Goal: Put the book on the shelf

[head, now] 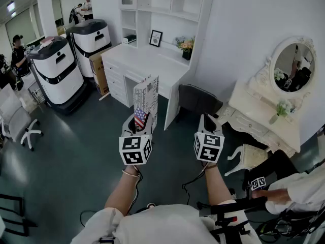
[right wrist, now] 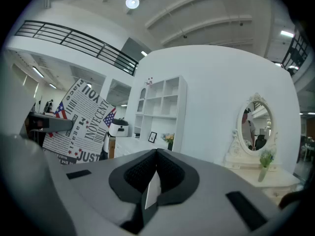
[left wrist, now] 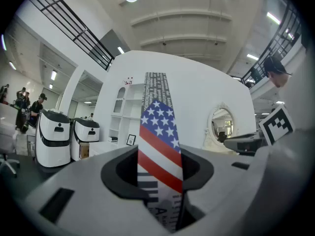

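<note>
Head view, we hold the book (head: 147, 96) upright in mid-air, left gripper (head: 141, 127) clamped on its flag-printed edge, right gripper (head: 208, 120) beside it with jaws together, white shelf (head: 170, 10) beyond above the counter (head: 144, 65).

Oval mirror (head: 293, 65) above white vanity (head: 259, 113); framed picture (head: 156, 37), flowers (head: 186, 46) on desk (head: 147, 65)

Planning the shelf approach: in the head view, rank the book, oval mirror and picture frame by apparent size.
Largest: oval mirror.
Next: book, but it is nearer the camera, so this is unsure.
Smallest: picture frame.
</note>
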A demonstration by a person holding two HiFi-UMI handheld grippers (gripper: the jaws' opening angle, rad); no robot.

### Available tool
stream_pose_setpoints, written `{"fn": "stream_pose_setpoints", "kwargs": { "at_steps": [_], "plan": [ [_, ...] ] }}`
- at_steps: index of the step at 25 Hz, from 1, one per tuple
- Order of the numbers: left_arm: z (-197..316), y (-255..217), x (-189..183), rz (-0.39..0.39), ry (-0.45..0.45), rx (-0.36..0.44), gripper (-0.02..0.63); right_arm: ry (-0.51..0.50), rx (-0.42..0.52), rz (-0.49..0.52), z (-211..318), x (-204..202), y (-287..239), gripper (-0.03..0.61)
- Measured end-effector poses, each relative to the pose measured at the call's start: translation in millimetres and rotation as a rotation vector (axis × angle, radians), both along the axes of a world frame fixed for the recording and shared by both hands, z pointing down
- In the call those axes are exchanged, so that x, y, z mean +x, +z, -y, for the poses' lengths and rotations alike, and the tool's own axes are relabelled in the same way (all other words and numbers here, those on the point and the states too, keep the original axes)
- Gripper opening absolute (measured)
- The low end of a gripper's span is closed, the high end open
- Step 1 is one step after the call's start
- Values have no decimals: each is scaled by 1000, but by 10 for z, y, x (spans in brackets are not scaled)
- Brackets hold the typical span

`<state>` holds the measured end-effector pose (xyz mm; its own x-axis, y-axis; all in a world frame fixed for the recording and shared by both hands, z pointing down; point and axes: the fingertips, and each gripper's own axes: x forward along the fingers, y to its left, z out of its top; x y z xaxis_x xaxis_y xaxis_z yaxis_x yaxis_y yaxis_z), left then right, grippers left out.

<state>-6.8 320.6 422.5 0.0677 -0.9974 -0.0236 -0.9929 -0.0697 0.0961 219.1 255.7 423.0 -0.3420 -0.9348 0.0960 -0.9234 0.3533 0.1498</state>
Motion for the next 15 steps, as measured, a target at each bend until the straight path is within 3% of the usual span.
{"fn": "stream_pose_setpoints", "kwargs": {
  "at_steps": [15],
  "plan": [
    [-92, 38, -293, 13, 17, 2, 156, -21, -2, 55, -160, -385, 77, 21]
  ]
}}
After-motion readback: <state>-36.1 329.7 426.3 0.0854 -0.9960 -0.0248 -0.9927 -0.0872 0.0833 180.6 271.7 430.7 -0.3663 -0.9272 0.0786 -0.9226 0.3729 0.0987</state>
